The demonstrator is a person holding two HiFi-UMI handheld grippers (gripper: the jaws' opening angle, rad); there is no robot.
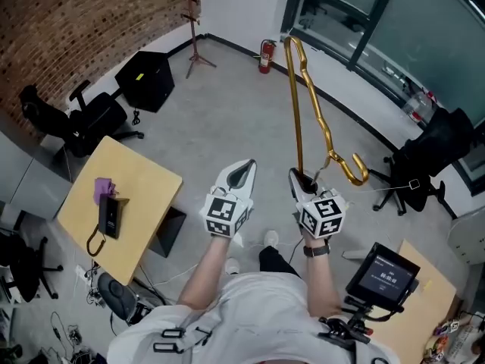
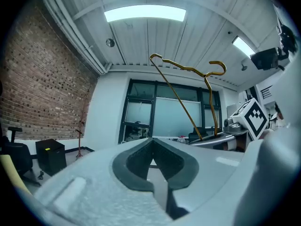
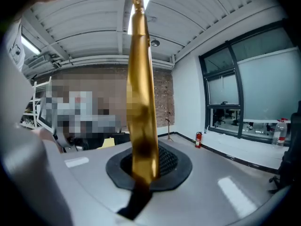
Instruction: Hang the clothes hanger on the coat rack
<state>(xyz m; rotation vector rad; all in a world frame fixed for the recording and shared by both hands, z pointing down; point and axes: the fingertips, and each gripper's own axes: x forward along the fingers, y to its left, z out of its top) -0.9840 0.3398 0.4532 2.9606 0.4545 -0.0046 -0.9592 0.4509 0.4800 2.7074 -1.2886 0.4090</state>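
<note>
My right gripper (image 1: 301,180) is shut on the lower bar of a gold metal clothes hanger (image 1: 297,105), which stands upright with its hook (image 1: 356,171) curling off to the right. In the right gripper view the gold bar (image 3: 141,102) rises straight out from between the shut pads (image 3: 141,173). My left gripper (image 1: 241,174) hangs beside it on the left, jaws together with nothing between them (image 2: 153,166). From the left gripper view the hanger (image 2: 181,98) shows to the right against the ceiling. A thin wooden coat rack (image 1: 195,32) stands far off in the corner by the brick wall.
A yellow table (image 1: 144,203) at the left carries a black handset and a purple item. Black office chairs (image 1: 83,120), a black box (image 1: 145,80) and a red fire extinguisher (image 1: 264,55) stand around the grey floor. A small screen (image 1: 383,271) sits at lower right.
</note>
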